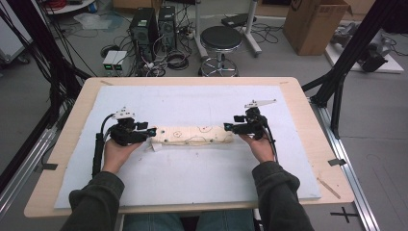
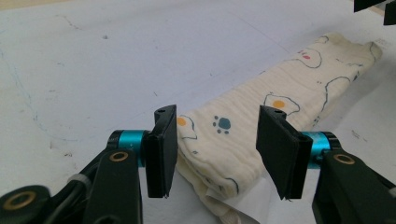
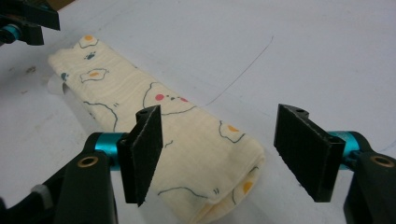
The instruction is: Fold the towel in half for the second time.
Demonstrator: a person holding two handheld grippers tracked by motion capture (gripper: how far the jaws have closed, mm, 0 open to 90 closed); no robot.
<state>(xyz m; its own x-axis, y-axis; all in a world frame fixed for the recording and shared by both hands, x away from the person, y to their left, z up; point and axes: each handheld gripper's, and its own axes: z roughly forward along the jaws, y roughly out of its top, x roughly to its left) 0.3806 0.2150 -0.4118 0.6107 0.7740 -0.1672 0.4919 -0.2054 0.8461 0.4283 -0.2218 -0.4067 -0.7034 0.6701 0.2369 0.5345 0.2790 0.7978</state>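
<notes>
White mat [image 1: 192,168] on the table — folded cloth [image 1: 195,135] lies mid-mat, left gripper [image 1: 153,132] at its 9 o'clock end, right gripper [image 1: 226,127] at 3 o'clock, both gaping, unclamped — folding looks done.

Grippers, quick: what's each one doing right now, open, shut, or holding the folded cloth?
Left gripper: open, jaws astride one end of the folded cloth, not pressing it.
Right gripper: open at the cloth's other end, holding nothing.
</notes>
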